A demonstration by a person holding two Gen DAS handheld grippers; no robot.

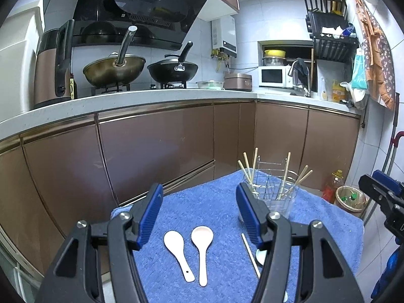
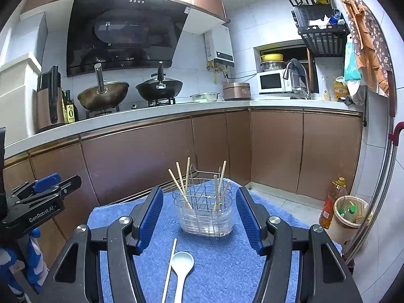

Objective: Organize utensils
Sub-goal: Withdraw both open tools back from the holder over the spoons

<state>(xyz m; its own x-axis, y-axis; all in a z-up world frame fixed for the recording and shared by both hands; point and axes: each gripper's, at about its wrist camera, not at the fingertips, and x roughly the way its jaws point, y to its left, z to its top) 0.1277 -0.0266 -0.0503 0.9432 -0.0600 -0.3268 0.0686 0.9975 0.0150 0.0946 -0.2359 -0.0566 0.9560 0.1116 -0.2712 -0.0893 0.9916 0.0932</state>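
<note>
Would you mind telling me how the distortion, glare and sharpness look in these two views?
Left wrist view: strong fisheye bending of the counter edge, dark corners, spoons sharp. Right wrist view: same curvature, blown-out glare along the top above the hood, utensil holder in focus, no motion blur.

1. Left gripper: black angular frame, triangular cut-outs in each arm, blue ribbed pads on the inner faces of both fingers.
2. Round silver screw heads at the finger pivots, two per side.
3. Right gripper: same black frame, same blue ribbed pads, same silver screws.
4. Seen side-on from the right wrist view: white "GenRobot.AI" lettering along the left gripper's black body, blue pad on top.
</note>
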